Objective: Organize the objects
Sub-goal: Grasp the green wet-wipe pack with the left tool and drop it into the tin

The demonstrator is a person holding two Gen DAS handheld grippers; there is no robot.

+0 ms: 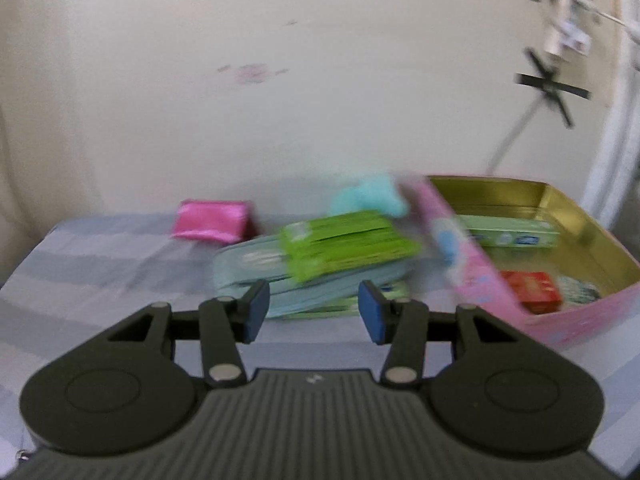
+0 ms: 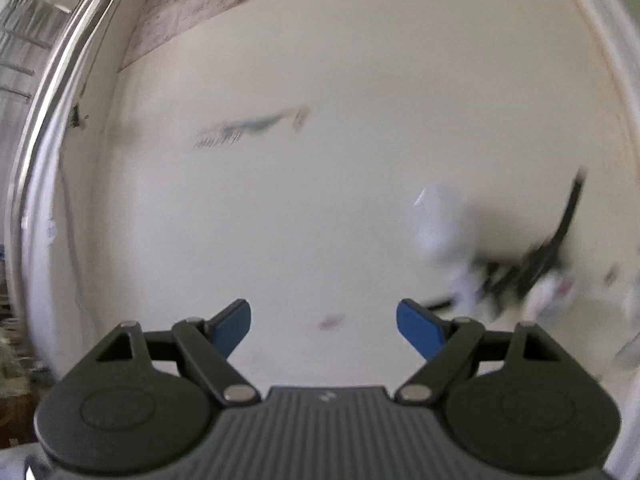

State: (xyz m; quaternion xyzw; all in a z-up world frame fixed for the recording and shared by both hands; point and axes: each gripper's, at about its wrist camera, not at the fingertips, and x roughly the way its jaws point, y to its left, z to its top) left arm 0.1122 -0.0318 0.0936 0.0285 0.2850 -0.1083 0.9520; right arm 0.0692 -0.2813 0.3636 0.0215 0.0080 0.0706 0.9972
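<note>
Left wrist view: left hand-held gripper (image 1: pixel 311 310), jaws apart and empty, faces stacked packets (image 1: pixel 320 264) beside the pink tin (image 1: pixel 568 320); a hasty grasp could topple them. Right hand-held gripper (image 2: pixel 324 330), also empty, faces wall.

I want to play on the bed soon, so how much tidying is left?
Partly done: the pink tin already holds a red box and a green box. Nothing is in hand; the left claw and right claw are open. Still out: the green packets, pink pouch and blue stack.
</note>
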